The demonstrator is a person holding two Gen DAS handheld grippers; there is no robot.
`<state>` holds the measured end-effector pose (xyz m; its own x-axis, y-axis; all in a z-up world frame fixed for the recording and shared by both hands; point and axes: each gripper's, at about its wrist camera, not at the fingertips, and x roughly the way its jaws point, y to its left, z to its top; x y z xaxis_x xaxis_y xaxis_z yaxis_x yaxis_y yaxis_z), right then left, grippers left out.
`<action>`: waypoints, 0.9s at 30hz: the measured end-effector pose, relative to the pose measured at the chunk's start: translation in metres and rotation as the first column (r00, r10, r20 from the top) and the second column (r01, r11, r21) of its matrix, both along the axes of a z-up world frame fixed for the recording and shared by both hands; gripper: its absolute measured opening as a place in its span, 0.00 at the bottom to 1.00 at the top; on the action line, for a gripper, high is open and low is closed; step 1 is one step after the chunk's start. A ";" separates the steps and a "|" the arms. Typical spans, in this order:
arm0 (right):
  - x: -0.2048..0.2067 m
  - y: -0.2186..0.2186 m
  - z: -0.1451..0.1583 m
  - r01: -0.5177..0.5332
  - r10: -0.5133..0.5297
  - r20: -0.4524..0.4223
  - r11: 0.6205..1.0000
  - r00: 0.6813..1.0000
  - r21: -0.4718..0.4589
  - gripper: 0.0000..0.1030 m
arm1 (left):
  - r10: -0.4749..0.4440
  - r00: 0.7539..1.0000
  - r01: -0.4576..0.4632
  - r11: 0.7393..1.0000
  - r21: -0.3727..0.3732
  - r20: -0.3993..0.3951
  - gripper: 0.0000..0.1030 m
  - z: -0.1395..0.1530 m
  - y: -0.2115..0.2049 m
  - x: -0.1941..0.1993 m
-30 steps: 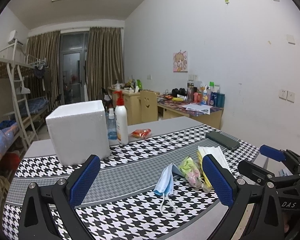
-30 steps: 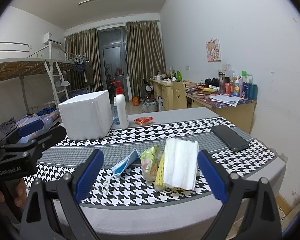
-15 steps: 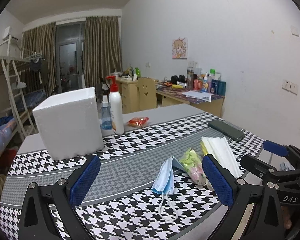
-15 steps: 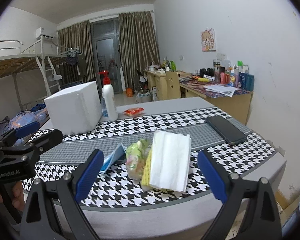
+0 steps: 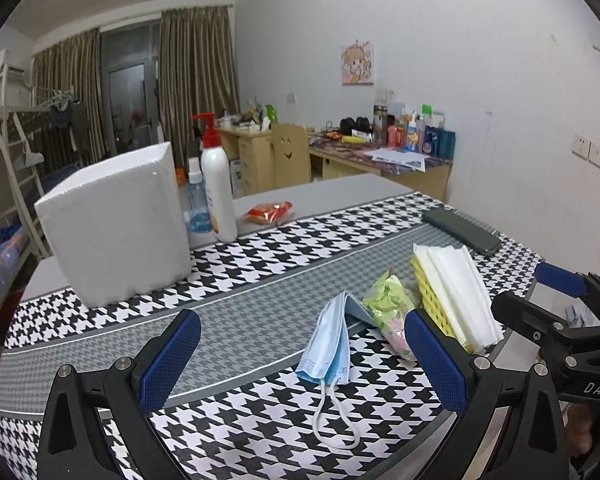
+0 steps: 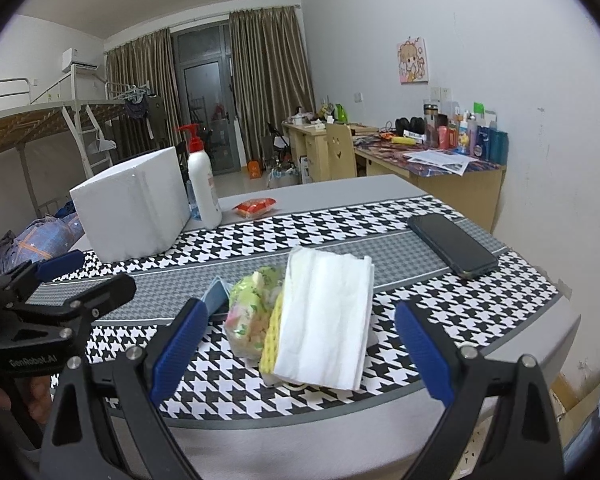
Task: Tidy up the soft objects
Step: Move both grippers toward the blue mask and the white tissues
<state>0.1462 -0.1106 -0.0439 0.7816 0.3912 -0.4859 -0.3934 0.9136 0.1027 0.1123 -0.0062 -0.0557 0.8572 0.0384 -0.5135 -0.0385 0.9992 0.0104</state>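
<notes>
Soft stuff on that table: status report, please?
Left gripper open, right gripper open. Mask, snack packet, tissues untouched. Nothing blocking.

Matt white foam box (image 5: pixel 116 224)

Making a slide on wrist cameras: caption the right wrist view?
Open right gripper facing a white tissue stack on a yellow sponge, beside a green snack packet, on the houndstooth table.

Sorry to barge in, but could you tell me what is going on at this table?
A person holds two grippers, both open and empty. The left gripper faces a blue face mask; the right gripper faces a white tissue stack lying on a yellow sponge, beside a floral packet. Nothing is gripped yet.
</notes>
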 end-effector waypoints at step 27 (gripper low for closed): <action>0.030 -0.007 -0.020 0.003 -0.005 -0.075 1.000 0.997 -0.027 0.94 | 0.010 0.988 -0.005 0.999 0.033 -0.152 0.99 -0.035 -0.010 0.049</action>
<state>0.1758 -0.1176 -0.0637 0.7441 0.3744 -0.5533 -0.3818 0.9179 0.1076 0.1610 -0.0158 -0.0912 0.7691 0.0630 -0.6360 -0.0412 0.9979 0.0491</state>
